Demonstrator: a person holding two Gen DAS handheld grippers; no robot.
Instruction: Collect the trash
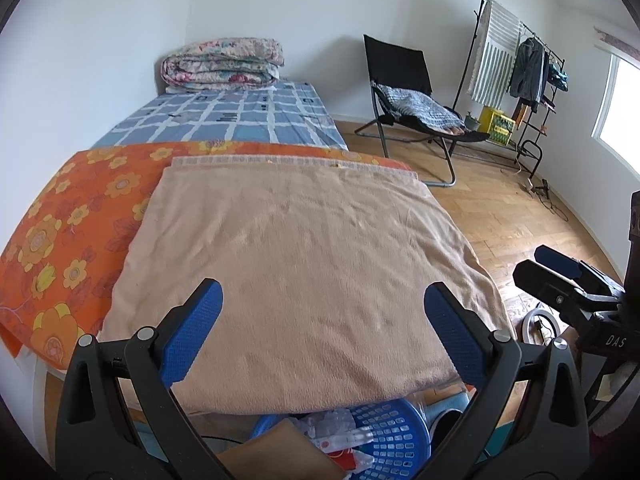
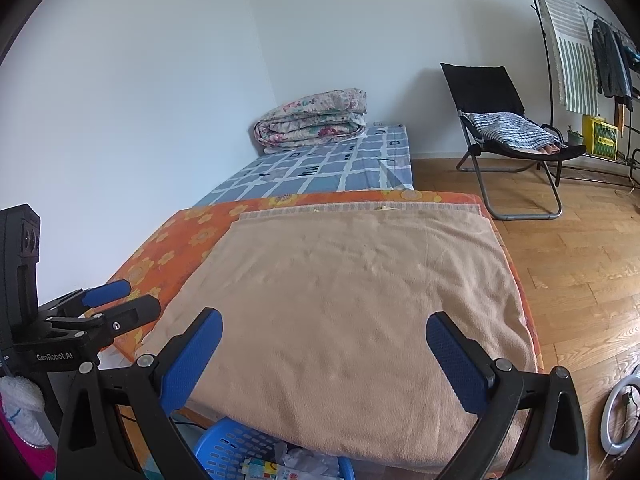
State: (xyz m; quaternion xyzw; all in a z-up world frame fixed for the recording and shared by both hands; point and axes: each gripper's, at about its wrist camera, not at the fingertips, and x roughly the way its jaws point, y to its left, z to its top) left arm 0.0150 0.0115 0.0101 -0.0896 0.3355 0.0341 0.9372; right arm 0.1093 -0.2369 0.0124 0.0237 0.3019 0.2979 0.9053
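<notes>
Bedroom with a bed under a tan blanket [image 1: 304,264] ahead of both grippers. Left gripper [image 1: 323,334] and right gripper [image 2: 324,354] are spread, empty. Below them, a blue basket [image 1: 394,440] holds wrappers [image 1: 340,436], likely light, crinkly; pinch an edge.

— What fills the room?
— White walls [image 1: 280,8], parquet floor [image 1: 492,216], a low bed [image 1: 248,116] with a folded floral quilt [image 1: 224,64] against the corner.
— And right?
— A black folding chair [image 1: 404,96], a clothes rack [image 1: 520,72], a daylit window [image 1: 620,108].
</notes>
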